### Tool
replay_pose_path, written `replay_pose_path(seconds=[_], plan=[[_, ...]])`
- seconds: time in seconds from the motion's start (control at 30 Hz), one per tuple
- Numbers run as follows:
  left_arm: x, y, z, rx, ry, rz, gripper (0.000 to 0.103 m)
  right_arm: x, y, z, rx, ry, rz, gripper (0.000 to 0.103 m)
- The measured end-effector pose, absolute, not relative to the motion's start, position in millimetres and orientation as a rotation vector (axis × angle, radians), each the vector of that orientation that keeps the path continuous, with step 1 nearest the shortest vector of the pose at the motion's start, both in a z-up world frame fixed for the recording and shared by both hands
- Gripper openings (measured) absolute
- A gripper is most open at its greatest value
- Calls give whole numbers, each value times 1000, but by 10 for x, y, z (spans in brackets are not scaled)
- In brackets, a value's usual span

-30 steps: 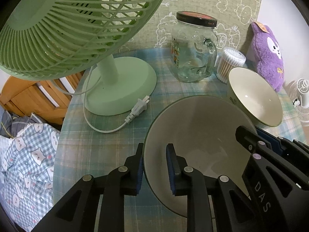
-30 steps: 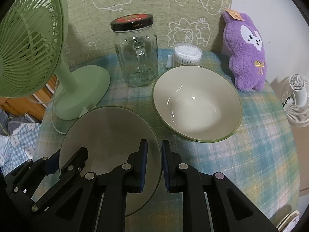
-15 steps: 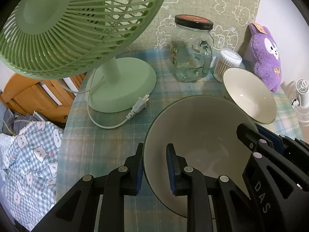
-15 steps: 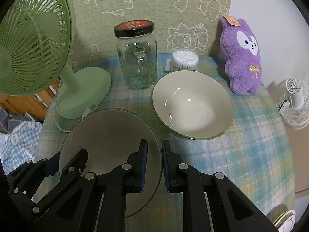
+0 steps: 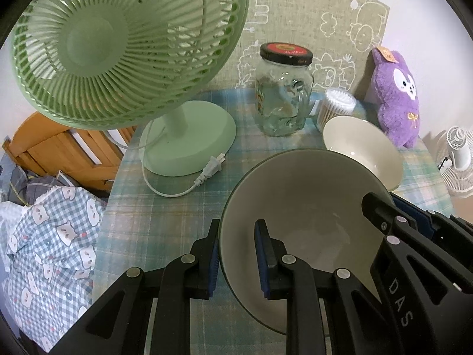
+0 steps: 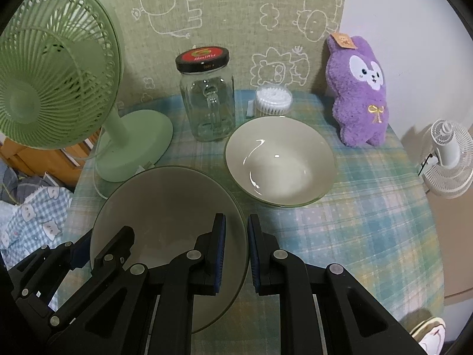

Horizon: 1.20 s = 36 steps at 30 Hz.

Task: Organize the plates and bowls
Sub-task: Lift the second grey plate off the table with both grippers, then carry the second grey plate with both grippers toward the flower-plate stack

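Left wrist view, lower middle: both grippers (image 5: 236, 254) (image 6: 236, 251) pinching bowl (image 5: 301, 204) rim, opposite sides. Glazed, slippery, breakable, probably.

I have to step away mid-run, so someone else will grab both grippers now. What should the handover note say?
Left gripper: clamped on the near bowl's left rim.
Right gripper: clamped on the same bowl's right rim.
The near bowl is carried between both, over the checked tablecloth.
The second bowl sits on the cloth ahead, in front of the glass jar and the cotton swab tub.
Done: near bowl gripped.
Left: probably nest it into the second bowl, then release.
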<state>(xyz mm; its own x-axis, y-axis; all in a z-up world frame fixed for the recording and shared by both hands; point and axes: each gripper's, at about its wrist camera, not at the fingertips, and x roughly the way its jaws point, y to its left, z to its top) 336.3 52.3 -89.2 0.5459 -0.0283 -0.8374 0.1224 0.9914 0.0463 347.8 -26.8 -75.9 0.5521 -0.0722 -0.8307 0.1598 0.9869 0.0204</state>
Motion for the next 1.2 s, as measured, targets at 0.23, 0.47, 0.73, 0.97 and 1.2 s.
replay_pose_path(seconds=[0.23,0.47,0.73,0.97,1.2], plan=[[3248,495,-752,97,971,-78,18,3361,-276,-625,94,965,-128,18],[3131,485,-611,83,948,-69,18,3246,-294,-471,92,945,-122,18],[2972,448,-433,77,927,-59,18,3083,-331,-287,93,926,-114,18],[2800,411,-282,70,906,-48,18,2894,-368,-123,95,906,-107,18],[2613,322,-176,64,892,-38,18,2674,-433,-3,95,885,-104,18]])
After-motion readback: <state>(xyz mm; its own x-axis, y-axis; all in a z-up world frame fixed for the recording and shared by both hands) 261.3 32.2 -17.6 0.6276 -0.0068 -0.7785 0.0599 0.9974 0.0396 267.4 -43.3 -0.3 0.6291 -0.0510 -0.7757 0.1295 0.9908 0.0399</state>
